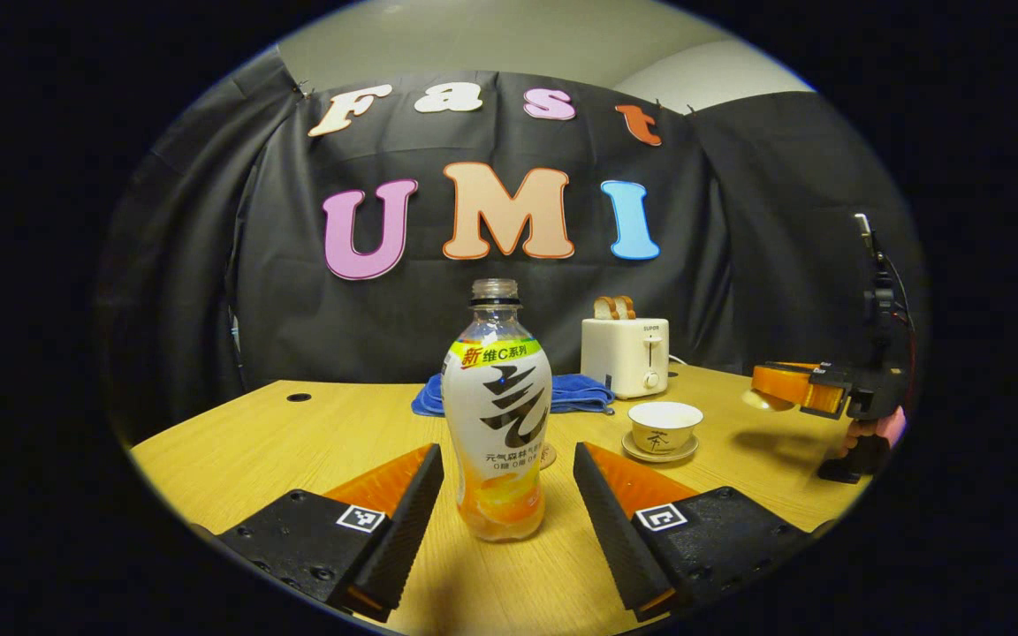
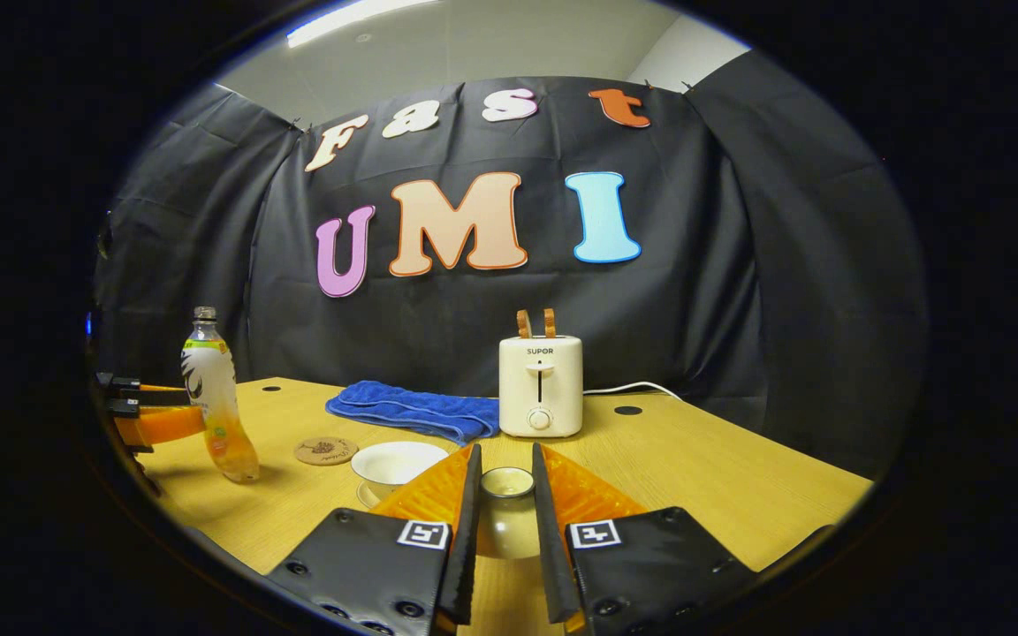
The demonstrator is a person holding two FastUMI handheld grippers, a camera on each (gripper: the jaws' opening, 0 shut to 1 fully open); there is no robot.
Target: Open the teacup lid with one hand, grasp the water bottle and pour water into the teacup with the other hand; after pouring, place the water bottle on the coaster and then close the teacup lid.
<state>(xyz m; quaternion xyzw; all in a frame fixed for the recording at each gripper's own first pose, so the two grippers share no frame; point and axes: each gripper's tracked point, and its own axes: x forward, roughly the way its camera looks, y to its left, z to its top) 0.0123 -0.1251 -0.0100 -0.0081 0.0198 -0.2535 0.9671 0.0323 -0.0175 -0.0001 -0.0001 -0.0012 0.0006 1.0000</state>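
- Pale ceramic teacup lid w/ a knob is clamped between both fingers of the right gripper, held off to the side so the white teacup on its saucer stands uncovered for pouring.
- Clear plastic bottle w/ white label & orange drink stands upright on the wooden table, no cap seen.
- Left gripper is spread wide, one finger each side of the bottle, not touching; probably lining up the grasp.
- Round cork coaster lies free between bottle & cup, waiting for the bottle.
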